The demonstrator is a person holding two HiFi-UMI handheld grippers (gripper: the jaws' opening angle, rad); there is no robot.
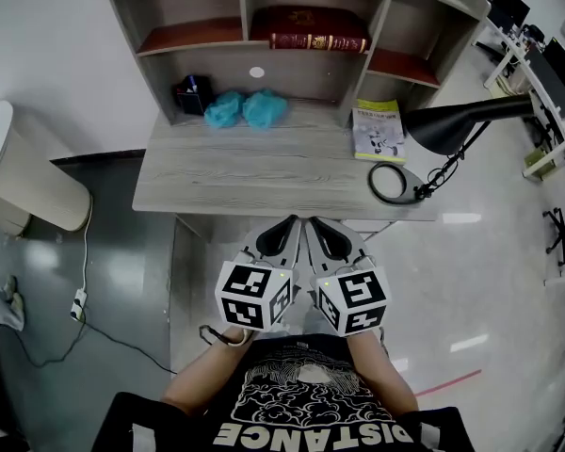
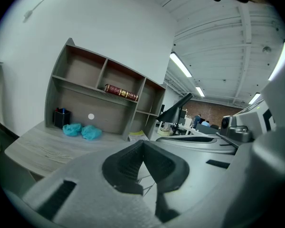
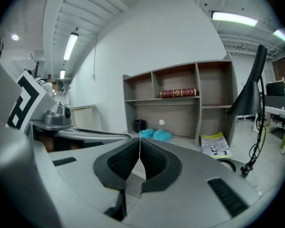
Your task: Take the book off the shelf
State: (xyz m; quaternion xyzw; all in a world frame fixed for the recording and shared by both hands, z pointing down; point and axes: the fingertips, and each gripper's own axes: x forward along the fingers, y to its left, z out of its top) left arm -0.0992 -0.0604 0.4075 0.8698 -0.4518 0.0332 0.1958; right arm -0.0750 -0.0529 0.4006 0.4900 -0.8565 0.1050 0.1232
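Dark red book (image 1: 318, 40), gilt spine, lying flat, shelf's (image 1: 193, 36) middle compartment

Front and middle of the desk (image 1: 245, 182) bare, open run toward the shelf unit (image 1: 301, 75); middle compartment open at the front, room above the book (image 1: 318, 40) lying flat on its board; dividers stand near either end of the book. Along the back, under that board: black pen holder (image 1: 193, 94) and two teal bundles (image 1: 246, 109); right end crowded by booklet (image 1: 378, 130), lamp base (image 1: 393, 183) and the black lamp shade (image 1: 443, 125) reaching over the desk's right corner.
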